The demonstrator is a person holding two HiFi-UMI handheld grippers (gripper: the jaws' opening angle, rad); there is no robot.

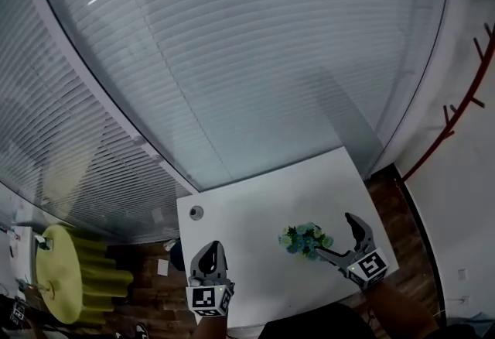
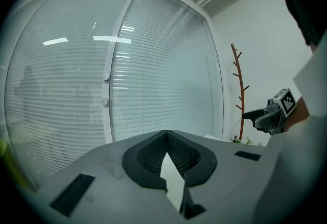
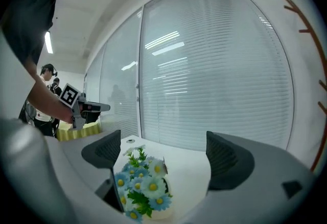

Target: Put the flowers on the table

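Note:
A small bunch of blue and white daisy-like flowers (image 1: 305,239) with green leaves stands on the white table (image 1: 255,214), near its right side. My right gripper (image 1: 339,241) is open, its jaws wide apart just to the right of the bunch. In the right gripper view the flowers (image 3: 140,184) sit low between the jaws, close to the left finger (image 3: 104,151), and nothing grips them. My left gripper (image 1: 208,258) is shut and holds nothing, over the table's near left edge. Its pads (image 2: 168,154) meet at the tips in the left gripper view.
A small round grommet (image 1: 196,212) sits in the table's far left corner. Glass walls with white blinds (image 1: 247,59) rise behind the table. A brown branch-shaped coat stand (image 1: 456,109) is at the right, a yellow-green round seat (image 1: 69,272) on the floor at the left.

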